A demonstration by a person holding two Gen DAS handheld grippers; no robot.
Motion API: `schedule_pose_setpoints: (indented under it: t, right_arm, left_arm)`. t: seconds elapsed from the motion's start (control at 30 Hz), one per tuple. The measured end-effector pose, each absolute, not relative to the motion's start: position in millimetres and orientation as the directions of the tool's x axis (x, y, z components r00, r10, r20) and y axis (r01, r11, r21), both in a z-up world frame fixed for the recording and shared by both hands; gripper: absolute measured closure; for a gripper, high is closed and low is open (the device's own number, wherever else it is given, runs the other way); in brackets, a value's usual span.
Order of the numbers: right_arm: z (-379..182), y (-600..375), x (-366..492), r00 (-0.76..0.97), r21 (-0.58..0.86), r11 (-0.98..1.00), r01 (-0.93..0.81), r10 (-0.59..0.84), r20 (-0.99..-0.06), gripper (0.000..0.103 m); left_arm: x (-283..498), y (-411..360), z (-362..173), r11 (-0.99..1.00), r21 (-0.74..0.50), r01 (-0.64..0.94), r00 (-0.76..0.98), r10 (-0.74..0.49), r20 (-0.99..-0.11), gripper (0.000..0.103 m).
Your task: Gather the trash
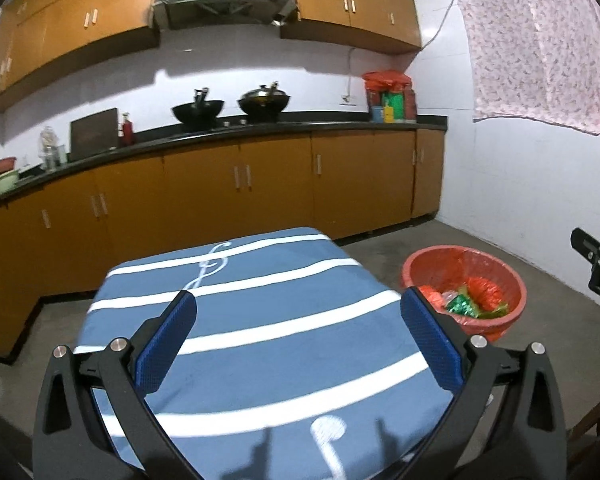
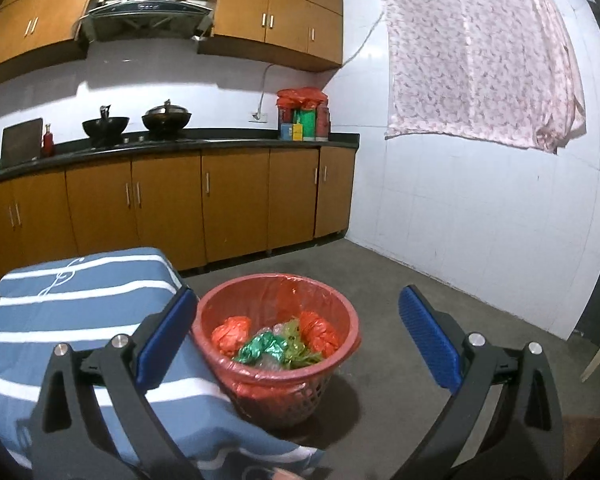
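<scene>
A red trash basket (image 2: 342,312) with a red liner stands on the floor to the right of a table with a blue white-striped cloth (image 1: 260,320). Crumpled orange bags (image 2: 231,332) and green wrappers (image 2: 266,348) lie in it. The basket also shows in the left wrist view (image 1: 512,280). My left gripper (image 1: 298,322) is open and empty above the cloth. My right gripper (image 2: 298,322) is open and empty above the basket. The right gripper shows at the right edge of the left wrist view (image 1: 596,264).
Brown kitchen cabinets (image 2: 236,196) with a black counter (image 2: 220,142) run along the far wall, holding two woks (image 2: 166,118) and bagged containers (image 2: 302,114). A white tiled wall (image 2: 480,216) with a hanging pink cloth (image 2: 476,56) is on the right. The floor (image 2: 420,288) is grey concrete.
</scene>
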State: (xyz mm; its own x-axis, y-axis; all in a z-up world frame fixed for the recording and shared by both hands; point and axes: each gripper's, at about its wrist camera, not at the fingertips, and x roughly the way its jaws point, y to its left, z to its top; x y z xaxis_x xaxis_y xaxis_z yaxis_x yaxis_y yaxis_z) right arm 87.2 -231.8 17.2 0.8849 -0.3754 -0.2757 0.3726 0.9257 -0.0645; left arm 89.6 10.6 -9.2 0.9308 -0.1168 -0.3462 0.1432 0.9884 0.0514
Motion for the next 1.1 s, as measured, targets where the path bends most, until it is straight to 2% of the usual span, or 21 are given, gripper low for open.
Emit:
schedule_pose_setpoints:
  t: [0.23, 0.4, 0.67, 1.1]
  right_arm:
    - [7.2, -200.7, 69.2, 0.897, -0.075, 0.945, 0.318, -0.326, -0.298, 0.004]
    - [2.2, -184.5, 59.5, 0.900, -0.096, 0.948, 0.302, -0.317, -0.297, 0.004]
    - [-1.2, -176.9, 52.4, 0.901, -0.095, 0.953, 0.289, -0.304, -0.308, 0.004]
    - [-1.3, -176.1, 44.3, 0.900, -0.065, 0.950, 0.304, -0.309, -0.307, 0.004]
  left_arm:
    - [65.2, 28.5, -14.5, 0.997, 0.028, 0.078, 0.938, -0.064, -0.342, 0.002]
    - [48.2, 30.5, -15.4, 0.998, 0.061, 0.031, 0.949, -0.010, -0.314, 0.002]
    - [41.0, 38.7, -24.1, 1.000, 0.020, 0.019, 0.938, -0.011, -0.348, 0.002]
    - [28.6, 45.4, -22.4, 1.000, 0.023, -0.007, 0.949, 0.014, -0.316, 0.002]
